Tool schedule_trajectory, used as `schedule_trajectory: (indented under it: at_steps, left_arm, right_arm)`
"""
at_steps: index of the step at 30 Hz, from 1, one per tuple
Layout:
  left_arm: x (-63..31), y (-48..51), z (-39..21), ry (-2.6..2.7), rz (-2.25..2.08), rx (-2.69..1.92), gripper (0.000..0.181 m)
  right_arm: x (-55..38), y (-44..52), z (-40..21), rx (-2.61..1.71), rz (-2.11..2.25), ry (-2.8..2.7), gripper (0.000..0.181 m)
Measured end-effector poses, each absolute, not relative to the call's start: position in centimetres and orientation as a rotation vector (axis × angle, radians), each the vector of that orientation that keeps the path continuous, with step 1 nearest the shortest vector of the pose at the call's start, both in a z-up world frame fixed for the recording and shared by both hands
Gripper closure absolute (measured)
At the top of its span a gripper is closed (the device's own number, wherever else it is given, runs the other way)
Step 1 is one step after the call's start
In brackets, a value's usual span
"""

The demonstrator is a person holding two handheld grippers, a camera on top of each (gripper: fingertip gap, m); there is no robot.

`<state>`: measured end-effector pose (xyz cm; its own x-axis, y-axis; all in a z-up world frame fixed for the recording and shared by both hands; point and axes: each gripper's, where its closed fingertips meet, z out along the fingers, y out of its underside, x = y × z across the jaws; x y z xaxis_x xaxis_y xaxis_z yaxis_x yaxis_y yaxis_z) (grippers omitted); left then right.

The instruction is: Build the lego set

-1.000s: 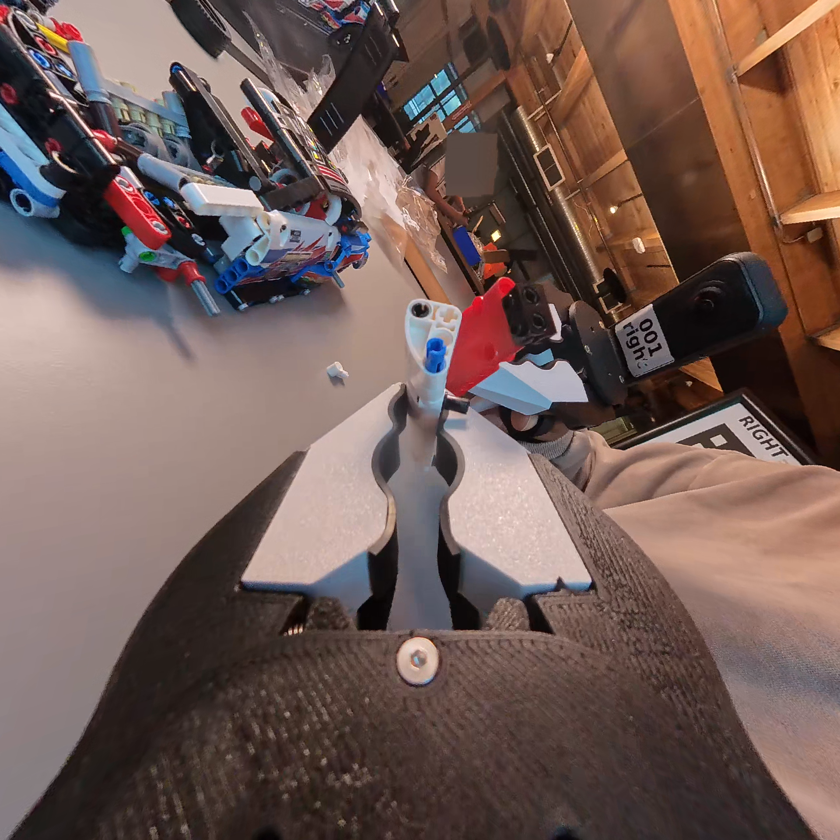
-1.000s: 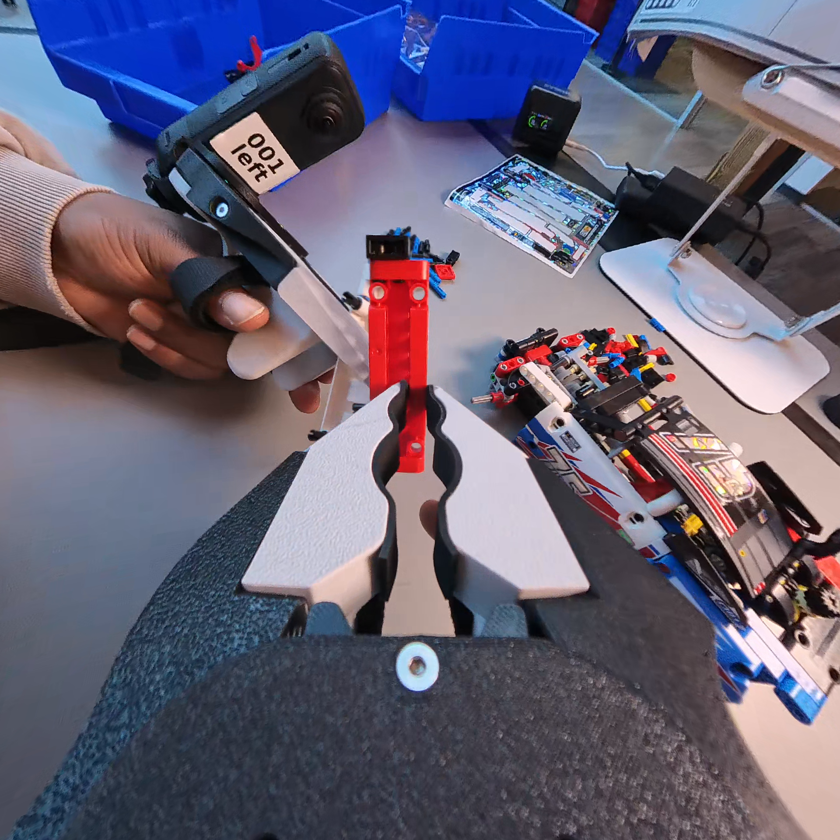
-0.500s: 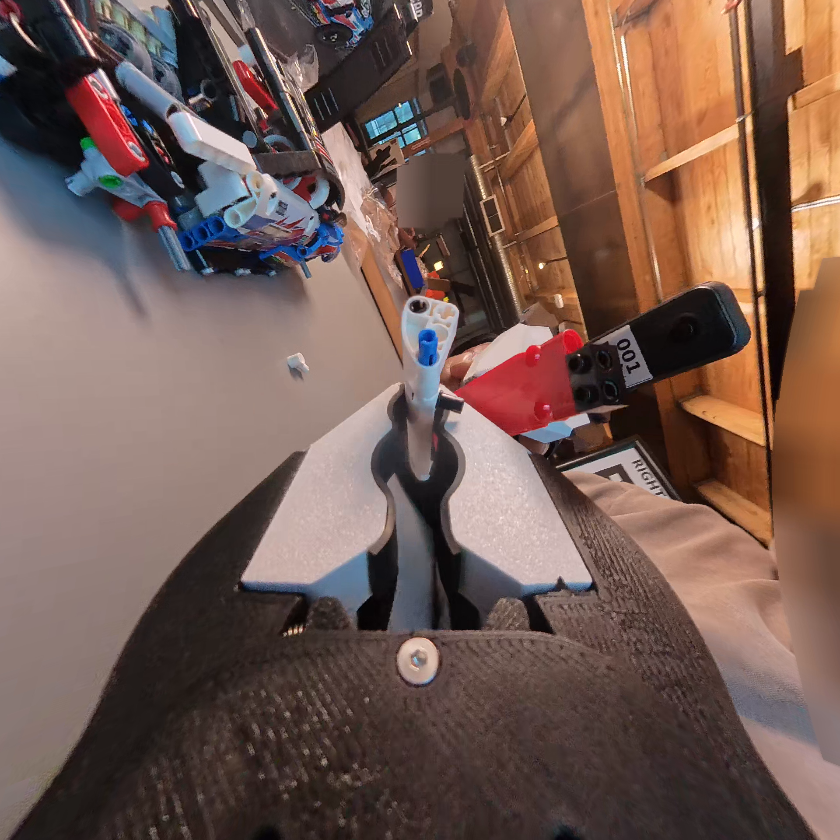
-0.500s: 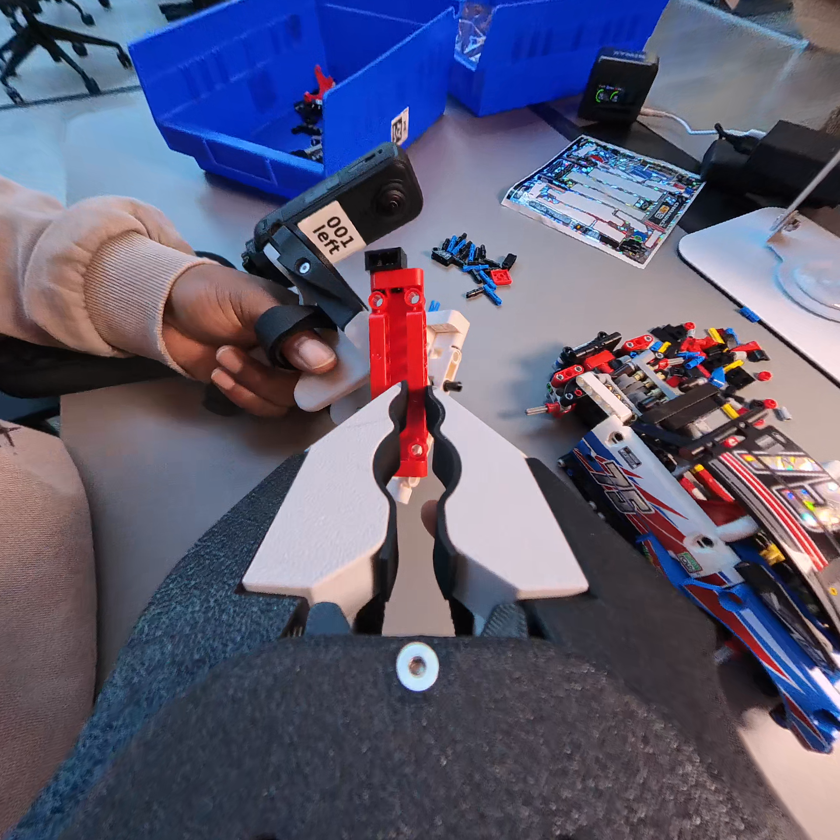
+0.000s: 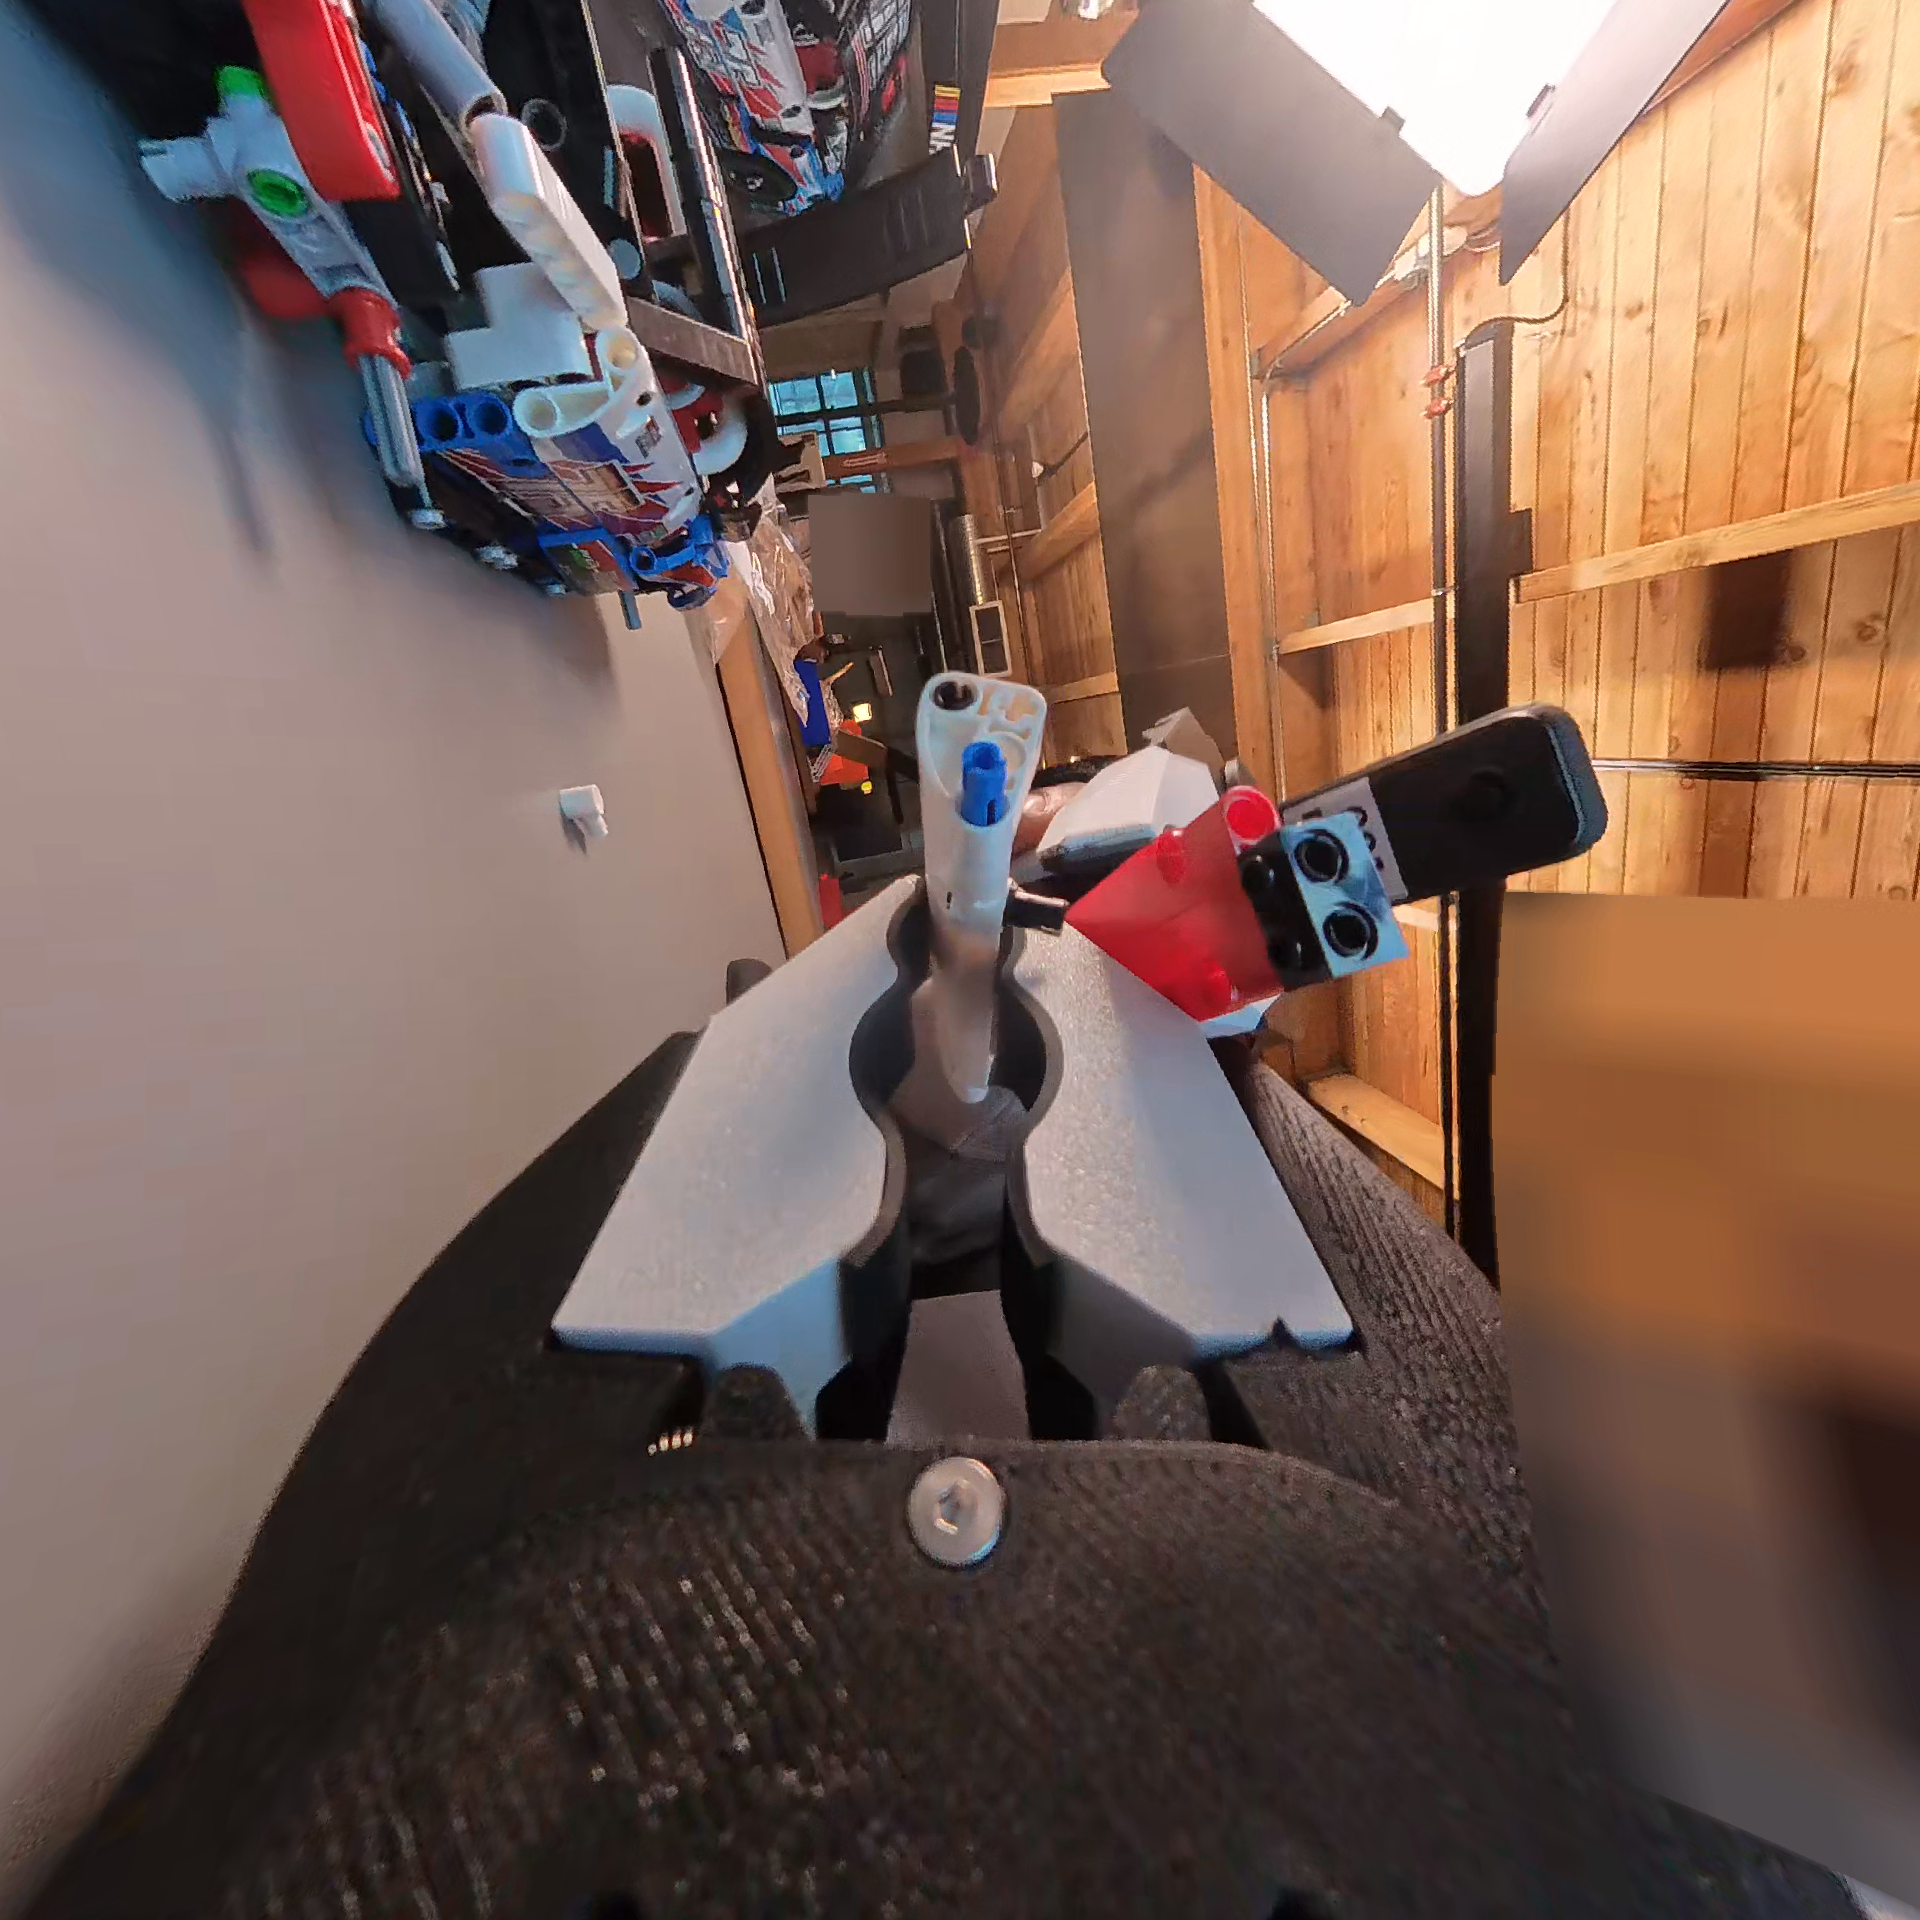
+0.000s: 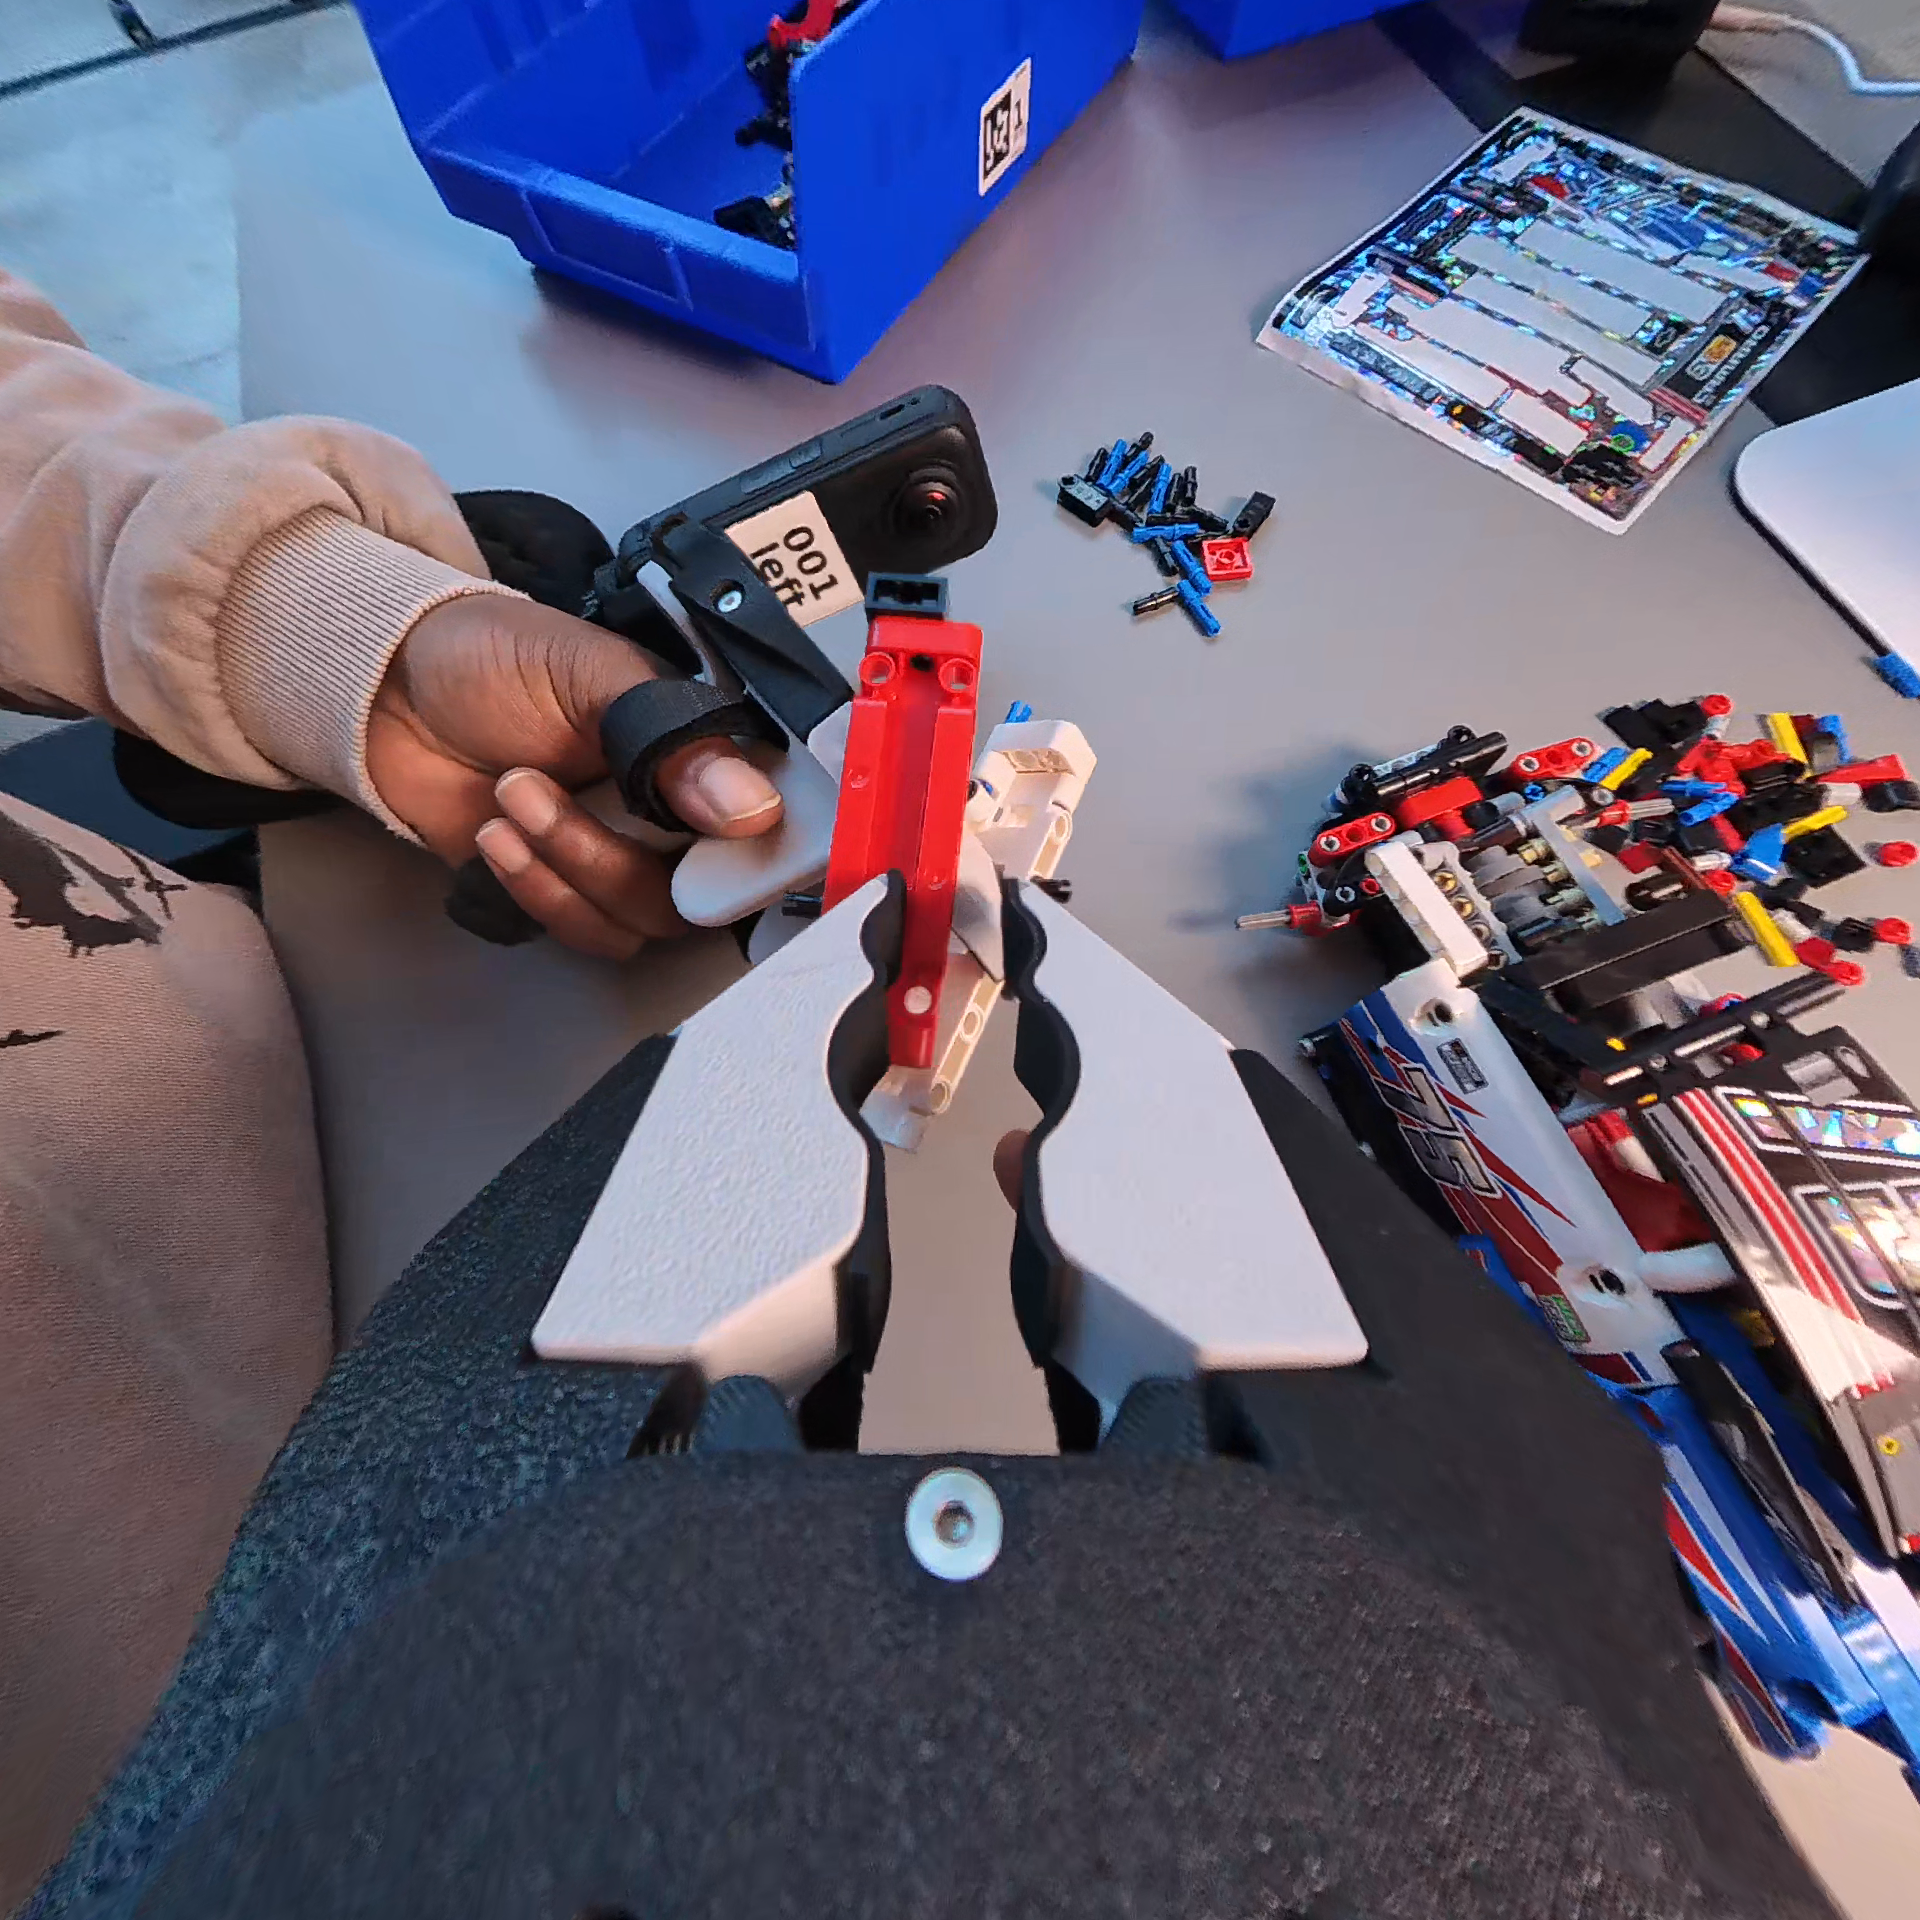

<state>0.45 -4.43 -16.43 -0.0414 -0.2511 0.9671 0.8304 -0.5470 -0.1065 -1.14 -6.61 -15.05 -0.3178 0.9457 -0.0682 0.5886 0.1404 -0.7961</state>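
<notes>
My left gripper (image 5: 961, 914) is shut on a white lego piece (image 5: 971, 831) with a blue pin in it and holds it above the grey table (image 5: 312, 935). My right gripper (image 6: 948, 896) is shut on a red lego piece (image 6: 904, 810) with a black block at its far end. The red piece lies against the white piece (image 6: 1023, 779), which runs under it between my right jaws. In the left wrist view the red piece (image 5: 1174, 914) sits just right of the white one. The half-built lego car (image 6: 1662, 1039) lies on the table to the right.
A blue bin (image 6: 665, 249) with parts stands at the back. A sticker sheet (image 6: 1558, 312) and a small pile of blue and black pins (image 6: 1174, 530) lie beyond my grippers. A white lamp base (image 6: 1849, 520) is at the right edge. A small white part (image 5: 582, 805) lies loose on the table.
The two grippers have come together, so the red piece now rests against the white piece. My right jaws stand slightly wider. The left view has tilted up toward the ceiling.
</notes>
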Motion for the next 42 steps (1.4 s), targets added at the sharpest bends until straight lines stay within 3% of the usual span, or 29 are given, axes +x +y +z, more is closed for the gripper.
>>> schedule_trajectory:
  at_steps: [7, 12, 23, 28, 36, 42]
  left_arm:
    - [2.0, -4.8, -17.1, -0.599, -1.705, -1.511, 0.175]
    - [2.3, -4.9, -17.8, -0.608, -1.691, -1.562, 0.175]
    - [2.7, -4.6, -18.2, -0.466, -1.601, -1.681, 0.175]
    - [3.0, -4.7, -17.9, -0.415, -1.576, -1.698, 0.176]
    - [3.7, -5.1, -17.9, -0.335, -1.526, -1.745, 0.175]
    - [2.4, -5.0, -18.0, -0.293, -1.387, -1.773, 0.175]
  right_arm:
    - [-0.4, -7.6, -16.1, -1.526, 1.240, -2.191, 0.162]
    - [-0.2, -8.1, -17.1, -1.418, 1.147, -2.273, 0.156]
    - [-0.8, -9.4, -15.9, -0.830, 0.882, -2.174, 0.171]
    - [0.0, -10.3, -14.9, -0.790, 1.054, -2.185, 0.166]
    - [0.7, -10.4, -14.8, -0.836, 1.132, -2.189, 0.175]
    - [0.7, -6.2, -11.6, -1.090, 1.348, -1.835, 0.175]
